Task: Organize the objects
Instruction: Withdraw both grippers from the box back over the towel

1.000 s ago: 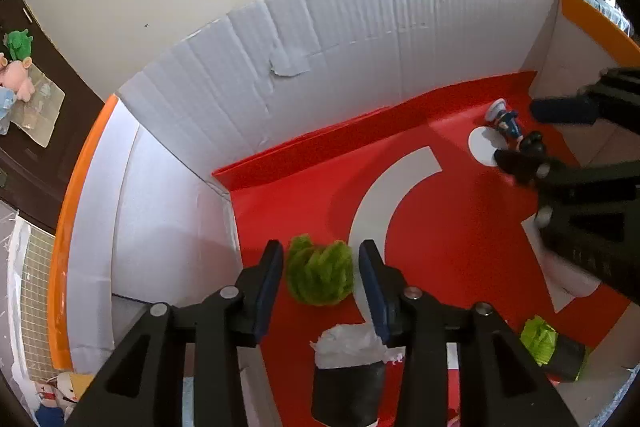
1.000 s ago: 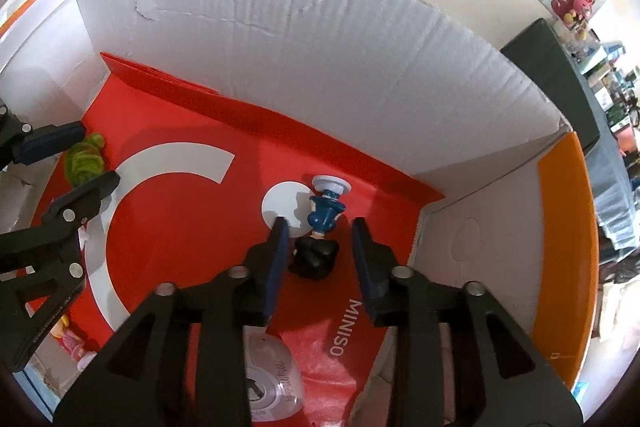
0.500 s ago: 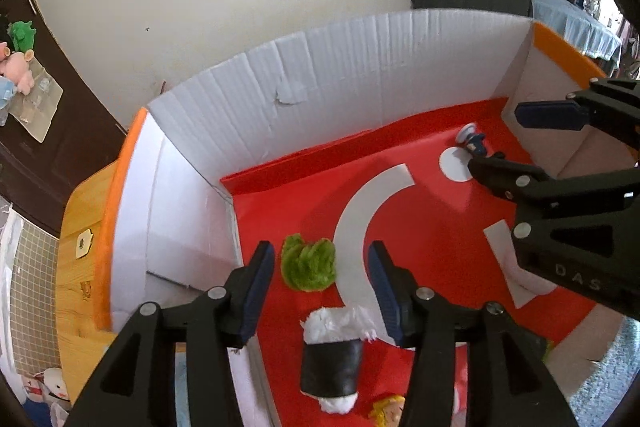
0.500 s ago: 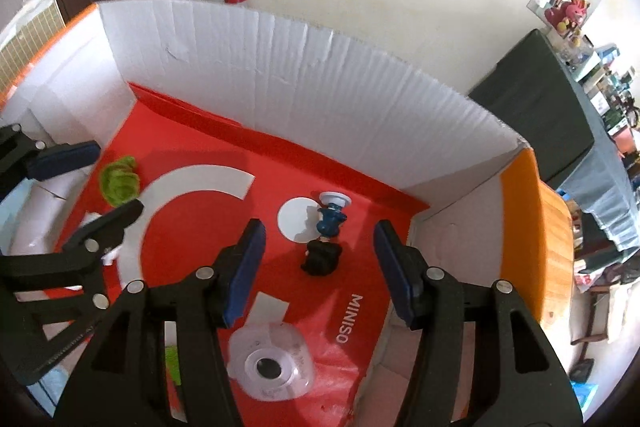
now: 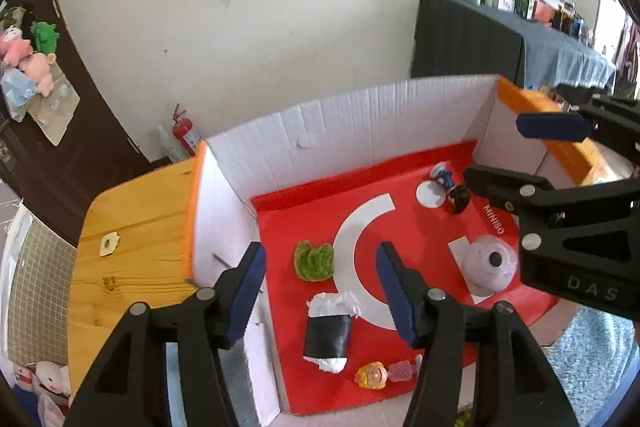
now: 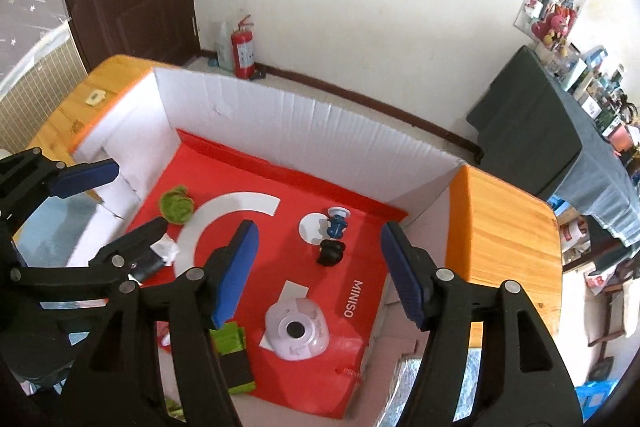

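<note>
- Currently the left gripper (image 5: pixel 320 291) is hovering above the cardboard box (image 5: pixel 360 115), jaws spread wide, gripping nothing.
- Likewise the right gripper (image 6: pixel 316 275) is hanging over the box with jaws wide apart and empty; judging by this, neither has committed to a pick.
- Objects are lying loose on the red liner (image 5: pixel 400 227), apparently gathered in the box for sorting.
- Green fuzzy toy (image 5: pixel 314 261) is sitting at 12 o'clock between the left jaws in that wrist view.
- Black-and-white roll (image 5: pixel 329 333) is lying just at 6 o'clock of it, long axis running 12 to 6, frayed white end pointing to 12.
- Blue figurine (image 6: pixel 337 221) is lying on its side, long axis roughly 12 to 6, its white end toward 12; black toy (image 6: pixel 331 253) is touching it at 6 o'clock.
- White dome (image 6: pixel 298 329) is resting at 6 o'clock of those, near the right jaws.
</note>
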A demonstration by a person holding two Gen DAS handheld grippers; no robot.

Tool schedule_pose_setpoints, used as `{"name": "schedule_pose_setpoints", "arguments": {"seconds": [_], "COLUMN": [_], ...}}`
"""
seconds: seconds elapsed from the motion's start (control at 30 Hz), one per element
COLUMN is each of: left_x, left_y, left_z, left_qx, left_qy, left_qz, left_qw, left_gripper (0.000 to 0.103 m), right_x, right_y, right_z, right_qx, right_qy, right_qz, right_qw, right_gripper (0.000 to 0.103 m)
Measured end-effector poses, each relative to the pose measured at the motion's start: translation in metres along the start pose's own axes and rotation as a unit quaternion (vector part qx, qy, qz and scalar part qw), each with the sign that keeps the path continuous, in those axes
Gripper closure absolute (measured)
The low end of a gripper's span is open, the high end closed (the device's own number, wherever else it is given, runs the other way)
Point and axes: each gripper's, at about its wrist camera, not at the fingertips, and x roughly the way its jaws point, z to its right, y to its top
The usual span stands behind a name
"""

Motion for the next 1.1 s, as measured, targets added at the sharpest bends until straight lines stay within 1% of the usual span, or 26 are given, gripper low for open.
{"name": "schedule_pose_setpoints", "arguments": {"seconds": [0.07,0.1,0.17,0.2,0.3,0.37,0.43,0.53,0.6,0.63,0.7,0.77,0.8,0.9,1.0,1.1], "left_x": [-0.010,-0.019,-0.033,-0.043,-0.062,-0.074,-0.089,-0.107,-0.116,-0.122,-0.131,-0.140,-0.143,-0.154,-0.163,-0.169], "left_y": [0.001,0.000,0.001,-0.001,-0.005,-0.009,-0.012,-0.018,-0.021,-0.024,-0.030,-0.039,-0.042,-0.059,-0.076,-0.094], "left_z": [0.005,0.004,0.004,0.002,-0.002,-0.005,-0.007,-0.009,-0.011,-0.011,-0.011,-0.010,-0.010,-0.008,-0.006,0.000], "left_qx": [-0.008,-0.010,-0.013,-0.018,-0.024,-0.029,-0.034,-0.042,-0.047,-0.049,-0.053,-0.055,-0.056,-0.064,-0.069,-0.071], "left_qy": [0.009,0.015,0.017,0.016,0.009,0.005,0.008,0.001,-0.001,-0.004,-0.005,-0.002,-0.002,-0.012,-0.011,-0.004], "left_qz": [0.020,0.031,0.047,0.057,0.071,0.084,0.096,0.112,0.120,0.124,0.132,0.138,0.140,0.151,0.160,0.169], "left_qw": [0.9997,0.9993,0.9987,0.9981,0.9972,0.9960,0.9948,0.9928,0.9917,0.9910,0.9899,0.9890,0.9885,0.9864,0.9846,0.9830], "left_gripper": [0.043,0.040,0.037,0.036,0.031,0.030,0.027,0.024,0.021,0.021,0.021,0.019,0.016,0.013,0.013,0.008], "right_x": [-0.014,-0.021,-0.035,-0.041,-0.062,-0.077,-0.089,-0.109,-0.120,-0.127,-0.137,-0.145,-0.148,-0.158,-0.165,-0.171], "right_y": [-0.004,-0.004,-0.006,-0.007,-0.011,-0.013,-0.017,-0.023,-0.028,-0.032,-0.038,-0.046,-0.051,-0.067,-0.087,-0.109], "right_z": [-0.005,-0.005,-0.005,-0.005,-0.006,-0.006,-0.006,-0.006,-0.007,-0.007,-0.007,-0.009,-0.010,-0.012,-0.017,-0.026], "right_qx": [-0.001,-0.001,0.004,0.006,0.007,0.008,0.009,0.010,0.012,0.013,0.014,0.015,0.017,0.026,0.031,0.028], "right_qy": [0.001,0.000,0.002,0.003,0.002,0.004,0.009,0.013,0.015,0.017,0.015,0.019,0.022,0.032,0.027,0.018], "right_qz": [0.013,0.019,0.035,0.043,0.068,0.085,0.098,0.118,0.132,0.140,0.152,0.161,0.164,0.175,0.188,0.202], "right_qw": [1.000,1.000,0.999,0.999,0.998,0.996,0.995,0.993,0.991,0.990,0.988,0.987,0.986,0.984,0.981,0.979], "right_gripper": [0.041,0.040,0.033,0.032,0.031,0.030,0.027,0.026,0.023,0.019,0.018,0.017,0.017,0.017,0.011,0.010]}}
